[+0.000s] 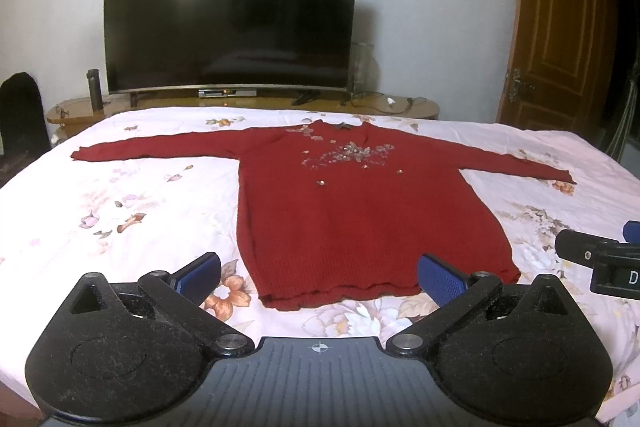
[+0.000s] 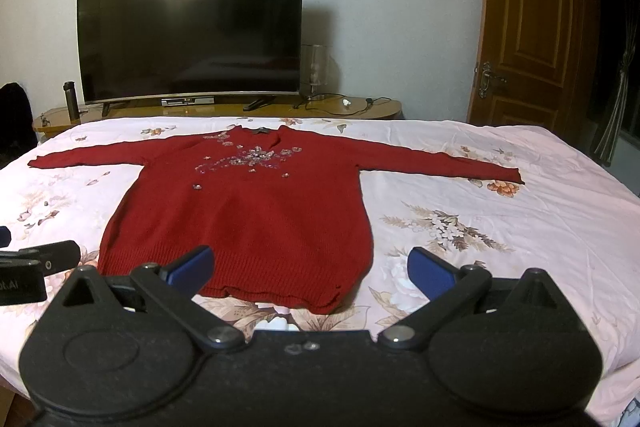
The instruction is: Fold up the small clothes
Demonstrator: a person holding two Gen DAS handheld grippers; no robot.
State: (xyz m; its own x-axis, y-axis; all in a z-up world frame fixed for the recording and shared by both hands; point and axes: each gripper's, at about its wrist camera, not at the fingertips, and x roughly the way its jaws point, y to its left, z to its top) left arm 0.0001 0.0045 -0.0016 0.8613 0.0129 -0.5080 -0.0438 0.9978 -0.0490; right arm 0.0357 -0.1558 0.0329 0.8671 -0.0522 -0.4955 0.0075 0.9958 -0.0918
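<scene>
A dark red knit sweater (image 1: pixel 352 211) (image 2: pixel 244 219) with beaded flowers on its chest lies flat and face up on the bed, both sleeves stretched out sideways and the collar at the far end. My left gripper (image 1: pixel 320 277) hovers open just short of the hem, its blue pads straddling the hem's width. My right gripper (image 2: pixel 312 267) is open too, over the hem's right corner, with nothing between its fingers. Each gripper shows at the edge of the other's view: the right one (image 1: pixel 600 259) and the left one (image 2: pixel 36 267).
The bed carries a pink floral sheet (image 1: pixel 132 211) (image 2: pixel 500 227). Behind it stands a low wooden stand (image 2: pixel 352 109) with a large dark TV (image 1: pixel 230 19), a black bottle (image 1: pixel 95 89) and cables. A brown door (image 2: pixel 528 27) stands open at the right.
</scene>
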